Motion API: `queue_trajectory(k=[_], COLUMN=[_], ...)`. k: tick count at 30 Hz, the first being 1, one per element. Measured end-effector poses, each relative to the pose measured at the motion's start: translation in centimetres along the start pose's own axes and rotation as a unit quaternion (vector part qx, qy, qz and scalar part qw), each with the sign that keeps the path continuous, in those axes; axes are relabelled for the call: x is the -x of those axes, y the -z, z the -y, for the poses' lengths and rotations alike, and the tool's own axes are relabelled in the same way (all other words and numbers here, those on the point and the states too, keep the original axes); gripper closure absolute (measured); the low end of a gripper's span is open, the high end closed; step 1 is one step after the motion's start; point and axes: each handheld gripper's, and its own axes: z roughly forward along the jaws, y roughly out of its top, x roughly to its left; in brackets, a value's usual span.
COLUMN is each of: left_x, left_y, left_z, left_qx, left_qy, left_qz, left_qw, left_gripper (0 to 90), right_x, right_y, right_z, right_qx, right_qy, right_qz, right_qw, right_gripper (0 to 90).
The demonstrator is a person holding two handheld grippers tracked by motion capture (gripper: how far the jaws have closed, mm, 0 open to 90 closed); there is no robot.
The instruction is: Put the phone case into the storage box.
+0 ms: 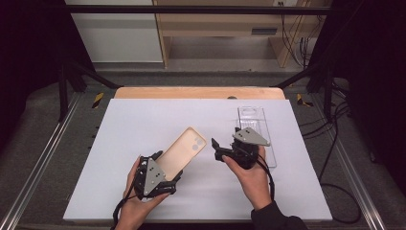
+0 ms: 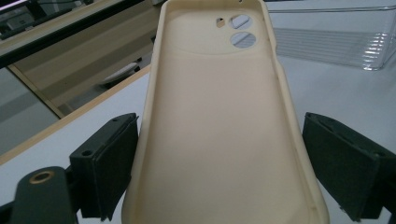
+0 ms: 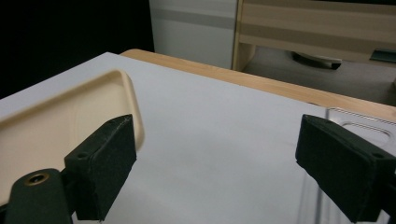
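Note:
A beige phone case (image 1: 184,148) lies slantwise near the middle of the white table, inside up, with its camera holes at the far end. My left gripper (image 1: 167,167) holds the case's near end; in the left gripper view both pads (image 2: 116,158) press on the long edges of the case (image 2: 219,116). My right gripper (image 1: 226,139) hovers just right of the case, open, with bare table between its jaws (image 3: 215,154). The case's corner (image 3: 60,116) sits beside its left pad. A clear plastic tray (image 1: 261,124) lies under and behind the right hand.
White sheet (image 1: 134,124) covers the table, with a wooden strip (image 1: 198,92) along the far edge. Metal rails and cables run along both sides. The clear tray (image 2: 336,42) rises beyond the case's far end, and its corner (image 3: 355,128) is by the right pad.

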Motion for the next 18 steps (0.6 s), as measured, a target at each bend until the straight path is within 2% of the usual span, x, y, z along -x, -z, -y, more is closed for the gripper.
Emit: queue_trajectory(k=[8,9,10,14,18], left_x=[0.1,0.1,0.2,0.2,0.3], left_y=[0.1,0.1,0.2,0.4,0.3], left_z=[0.1,0.1,0.0,-0.2,-0.3], left_qx=[0.008,0.008,0.013,0.02,0.019], left_qy=[0.003,0.003,0.001,-0.001,-0.008], left_qz=[-0.002,-0.002,-0.004,-0.01,-0.012], left_qw=[1.0,1.0,0.9999,0.9998,0.9997], left_gripper=[12.2,12.2,12.1,12.2,12.2], right_x=[-0.8,-0.8,-1.0,-1.3,-1.0], right_y=[-1.2,-1.2,-1.5,-1.6,-1.9], right_z=[-1.1,-1.1,-1.2,-1.4,-1.3], right_qx=[-0.009,-0.009,-0.01,-0.008,-0.015], right_qy=[0.014,0.014,0.007,0.007,0.002], right_qz=[-0.004,-0.004,-0.015,-0.021,-0.033], right_qw=[0.9999,0.9999,0.9998,0.9997,0.9993], right_gripper=[13.6,13.6,13.7,14.2,18.5])
